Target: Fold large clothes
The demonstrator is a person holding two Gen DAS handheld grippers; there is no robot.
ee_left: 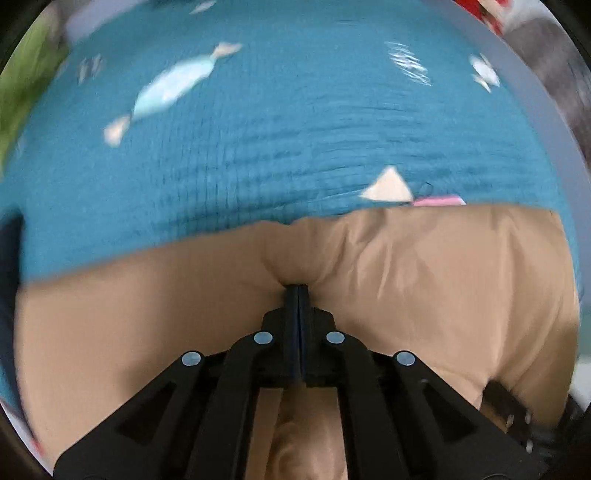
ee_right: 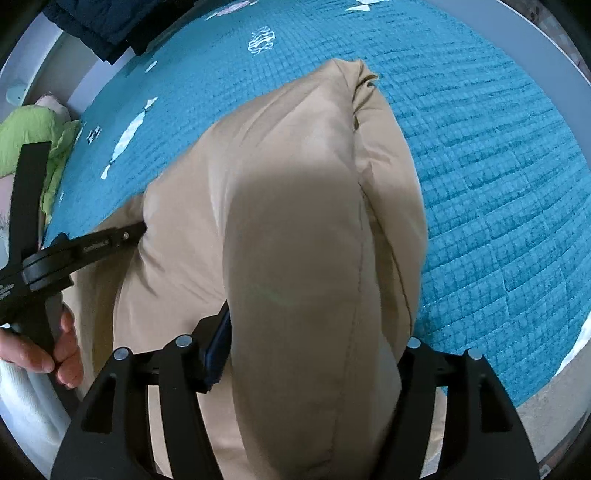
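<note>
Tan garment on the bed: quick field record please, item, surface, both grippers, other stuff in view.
item: tan garment, puffy, partly folded
surface: teal quilted bedspread
left gripper: fingers shut, pinching the garment's edge
right gripper: fingers apart, a thick fold between them; contact unclear
other: green cloth and dark clothing at the bed's edge

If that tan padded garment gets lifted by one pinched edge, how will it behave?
The tan garment probably flops and drapes: fabric puckers where the left gripper pinches it. It looks puffy, so likely light for its bulk. Its smooth sheen suggests it may slide on the blue quilt.
</note>
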